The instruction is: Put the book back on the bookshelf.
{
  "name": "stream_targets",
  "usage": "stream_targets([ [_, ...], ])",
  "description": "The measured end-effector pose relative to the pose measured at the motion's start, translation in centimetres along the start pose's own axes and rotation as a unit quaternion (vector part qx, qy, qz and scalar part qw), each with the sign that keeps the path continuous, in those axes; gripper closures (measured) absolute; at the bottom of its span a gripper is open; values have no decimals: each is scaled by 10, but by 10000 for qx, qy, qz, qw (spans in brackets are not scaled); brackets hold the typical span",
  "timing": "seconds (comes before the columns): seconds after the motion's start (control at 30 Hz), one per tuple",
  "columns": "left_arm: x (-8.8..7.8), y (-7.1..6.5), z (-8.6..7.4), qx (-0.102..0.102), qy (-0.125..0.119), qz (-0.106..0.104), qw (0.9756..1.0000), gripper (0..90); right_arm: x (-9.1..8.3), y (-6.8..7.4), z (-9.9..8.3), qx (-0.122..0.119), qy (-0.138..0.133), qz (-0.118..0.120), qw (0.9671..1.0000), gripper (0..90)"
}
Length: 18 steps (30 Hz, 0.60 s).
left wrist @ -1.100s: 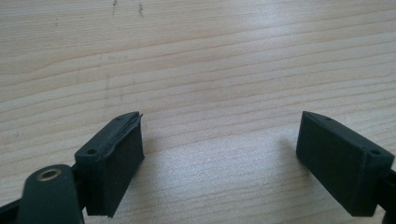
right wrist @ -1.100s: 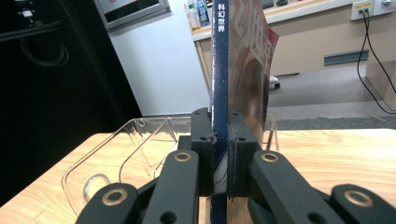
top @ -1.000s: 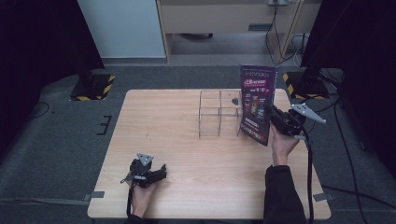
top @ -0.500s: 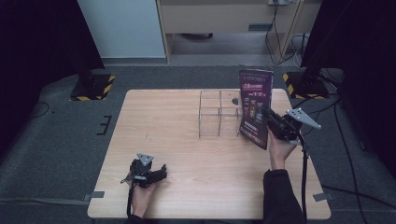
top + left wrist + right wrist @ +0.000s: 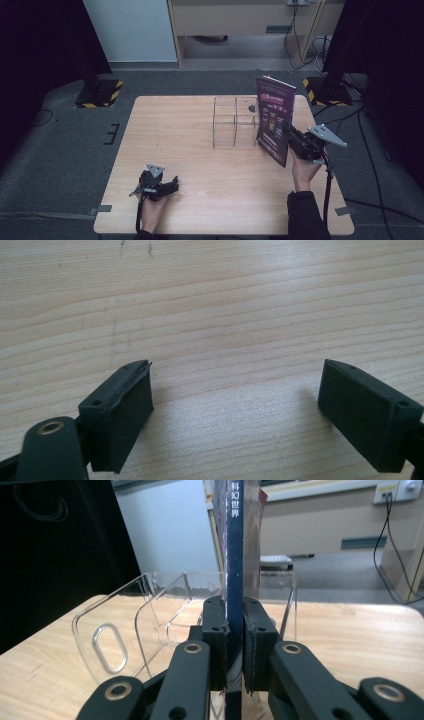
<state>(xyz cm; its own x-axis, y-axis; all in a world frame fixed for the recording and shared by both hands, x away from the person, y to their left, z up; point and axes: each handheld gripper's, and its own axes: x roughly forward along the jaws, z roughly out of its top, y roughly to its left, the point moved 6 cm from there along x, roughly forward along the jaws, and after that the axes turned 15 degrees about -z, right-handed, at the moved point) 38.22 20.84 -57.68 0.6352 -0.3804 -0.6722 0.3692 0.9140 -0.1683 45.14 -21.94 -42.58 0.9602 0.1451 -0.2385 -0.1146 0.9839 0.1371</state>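
A thin purple-covered book [image 5: 274,119] stands upright above the table's right side, held by its spine. My right gripper [image 5: 289,134] is shut on it; in the right gripper view both pads [image 5: 216,630] press the dark blue spine [image 5: 233,555]. A clear plastic rack [image 5: 234,121] with several dividers stands just left of the book [image 5: 150,615]. My left gripper [image 5: 172,186] rests low on the wood near the front left, held in a hand. Its jaws stand wide apart over bare wood, with nothing between the pads [image 5: 125,410].
The light wooden table [image 5: 185,145] stands on grey carpet. Black stands with yellow-striped feet [image 5: 100,92] sit at both back corners. A cable [image 5: 327,190] trails from the right gripper past the table's right edge.
The right gripper has carried the book a little leftward and down, closer to the rack. The left gripper has stayed where it was.
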Motion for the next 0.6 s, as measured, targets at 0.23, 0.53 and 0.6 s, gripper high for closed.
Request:
stream_targets([
  [0.23, 0, 0, 0, -1, 0, 3, 10000, 132, -12, -6, -10, -147, 194, 14, 9997, 822],
  [0.53, 0, 0, 0, 0, 1, 4, 10000, 132, -29, -10, -21, -323, 483, 126, 9982, 815],
  [0.6, 0, 0, 0, -1, 1, 1, 10000, 132, -33, -10, -25, -314, 546, 207, 9978, 812],
])
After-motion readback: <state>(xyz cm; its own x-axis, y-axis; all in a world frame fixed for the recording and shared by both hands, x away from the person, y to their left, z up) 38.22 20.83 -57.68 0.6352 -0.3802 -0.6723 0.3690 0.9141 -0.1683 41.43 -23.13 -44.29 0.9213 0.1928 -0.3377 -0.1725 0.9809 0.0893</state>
